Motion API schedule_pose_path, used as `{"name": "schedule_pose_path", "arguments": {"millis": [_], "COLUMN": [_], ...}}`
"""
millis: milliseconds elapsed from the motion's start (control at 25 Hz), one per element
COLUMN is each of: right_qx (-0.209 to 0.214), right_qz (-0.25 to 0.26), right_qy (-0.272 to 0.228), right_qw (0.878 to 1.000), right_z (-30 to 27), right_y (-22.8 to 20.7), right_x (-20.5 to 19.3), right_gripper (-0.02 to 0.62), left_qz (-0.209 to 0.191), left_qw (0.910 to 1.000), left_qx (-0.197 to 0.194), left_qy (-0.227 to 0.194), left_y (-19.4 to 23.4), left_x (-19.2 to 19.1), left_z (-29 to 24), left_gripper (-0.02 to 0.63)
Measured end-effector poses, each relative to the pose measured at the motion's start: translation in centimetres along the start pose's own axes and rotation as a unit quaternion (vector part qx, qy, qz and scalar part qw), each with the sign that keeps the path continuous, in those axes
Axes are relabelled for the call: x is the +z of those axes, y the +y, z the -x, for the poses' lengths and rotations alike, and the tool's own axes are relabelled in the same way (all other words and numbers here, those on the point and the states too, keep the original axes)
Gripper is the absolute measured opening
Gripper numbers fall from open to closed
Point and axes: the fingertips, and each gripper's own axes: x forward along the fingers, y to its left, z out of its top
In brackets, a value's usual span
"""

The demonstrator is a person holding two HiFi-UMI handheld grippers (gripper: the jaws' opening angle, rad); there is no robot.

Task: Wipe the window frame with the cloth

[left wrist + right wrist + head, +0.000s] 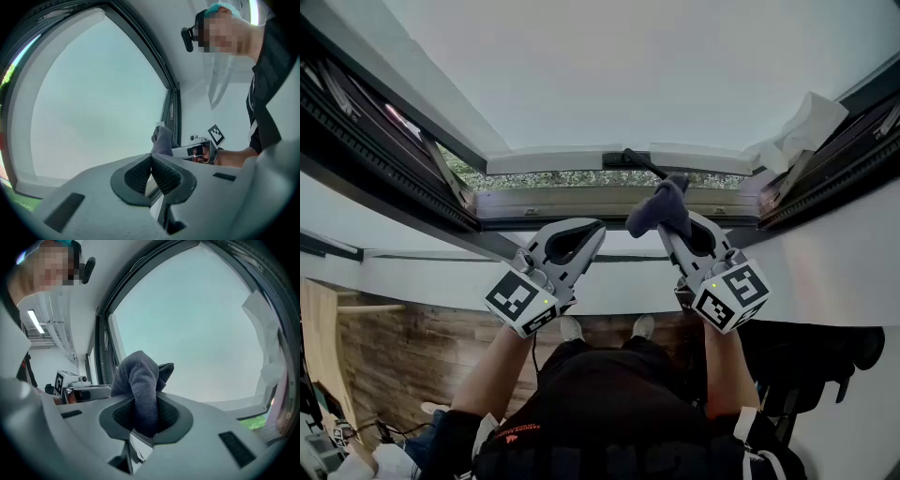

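We see a wide pale glass pane (609, 75) set in the window frame (581, 201), whose dark side rails are cut off at both edges. A crumpled white sheet (803, 127) is lodged at the frame's right corner; we cannot tell what it is. The right gripper (684, 232) has its fingers clenched on the grey cloth (660, 210), raised against the frame just under the black handle (636, 159); contact is unclear. Just beside it, the left gripper (584, 239) has its fingers pressed together on nothing.
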Motion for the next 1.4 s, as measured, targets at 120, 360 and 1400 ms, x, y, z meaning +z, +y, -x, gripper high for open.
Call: {"name": "schedule_pose_path", "arguments": {"millis": [120,360,1400], "right_qx": [-0.002,-0.018,-0.226], "right_qz": [0.000,0.006,0.132], "right_qy": [-0.001,-0.009,-0.105], "right_qw": [1.000,1.000,0.960], "right_z": [0.0,0.4,15.5], "right_y": [0.0,-0.4,-14.8], "right_x": [0.0,0.5,13.3], "right_gripper": [0.060,0.060,0.060], "left_qz": [0.000,-0.001,-0.091], "left_qw": [1.0000,0.9999,0.9803], "left_qx": [-0.003,-0.015,-0.162], "left_qy": [-0.001,-0.004,-0.066], "left_y": [-0.1,-0.3,-9.1], "left_x": [0.1,0.2,8.2], "left_z": [-0.1,-0.7,-18.7], "left_gripper": [0.020,0.020,0.020]}}
